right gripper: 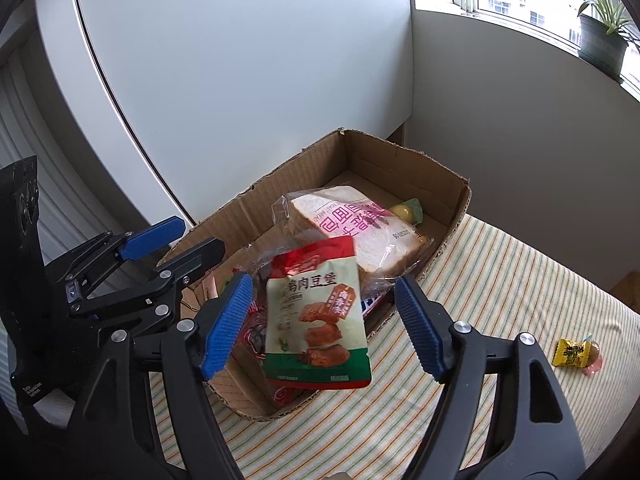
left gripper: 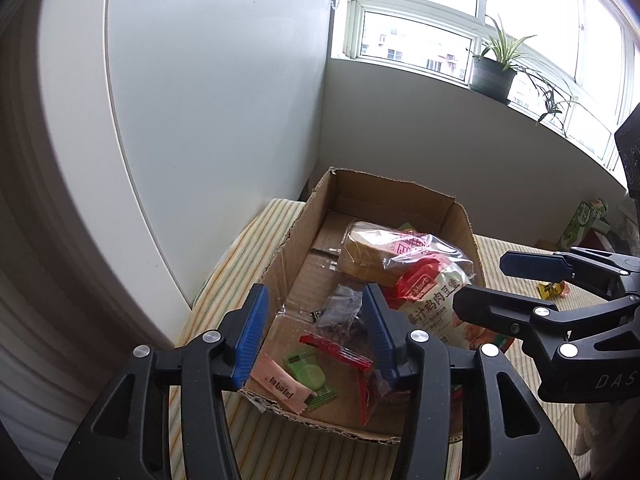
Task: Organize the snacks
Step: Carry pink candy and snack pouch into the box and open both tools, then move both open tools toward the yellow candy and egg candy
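An open cardboard box (left gripper: 292, 240) (right gripper: 280, 184) stands on a striped cloth. Inside lie a bag of sliced bread (left gripper: 372, 248) (right gripper: 360, 224), a red, white and green snack pouch (left gripper: 432, 300) (right gripper: 316, 320), a clear bag with a red strip (left gripper: 340, 320), a pink sachet (left gripper: 280, 386) and a green packet (left gripper: 310, 368). My left gripper (left gripper: 316, 332) (right gripper: 200, 236) hangs open over the box's near left corner; the clear bag lies against its right pad only. My right gripper (right gripper: 324, 326) (left gripper: 480, 282) is open astride the snack pouch, and neither pad touches it.
A yellow wrapped candy (right gripper: 572, 352) (left gripper: 552, 290) lies on the striped cloth (right gripper: 500, 280) right of the box. A white cabinet front (left gripper: 220, 100) rises close on the left. A potted plant (left gripper: 492, 72) stands on the window sill, and a green carton (left gripper: 580, 220) at the far right.
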